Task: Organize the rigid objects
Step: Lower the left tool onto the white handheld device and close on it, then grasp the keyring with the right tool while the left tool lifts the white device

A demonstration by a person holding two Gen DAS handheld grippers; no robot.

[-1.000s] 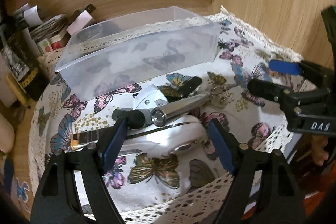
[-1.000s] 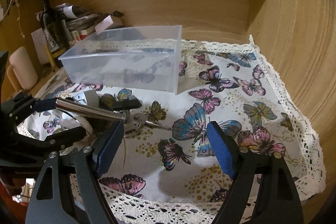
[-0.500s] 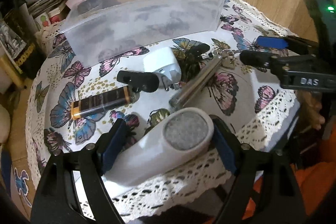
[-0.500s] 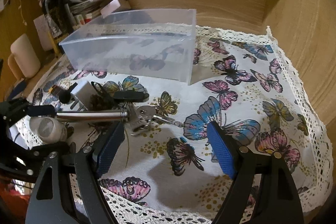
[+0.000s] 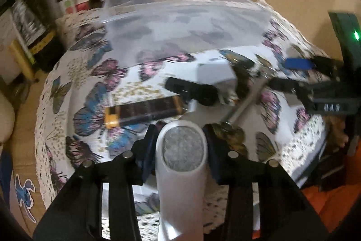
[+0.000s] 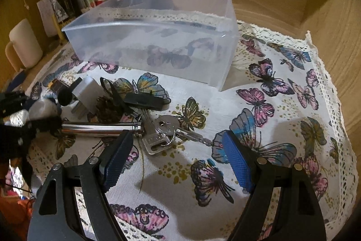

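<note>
— Nearest of all, between the pads of the left tool (image 5: 181, 146), sits the white handled gadget (image 5: 180, 173), clamped tight, its long axis running straight back along the fingers, grey oval face up.

— And the clear bin (image 5: 185, 22)?

— Dead ahead of that gadget, beyond the clutter. Short of the bin lie the dark gold-capped tube (image 5: 144, 111), the black piece (image 5: 191, 90) and the white charger (image 5: 214, 75), all on the butterfly cloth (image 5: 90, 105) over the counter.

— So which hand is better placed for the bin?

— The left, I'd say; it is loaded and points at the bin's long front wall. The right tool (image 6: 174, 157) stands wide apart, holding nothing, just short of the keys (image 6: 160, 130) and the chrome tube (image 6: 99, 128), which lies crosswise in front of the bin.
</note>
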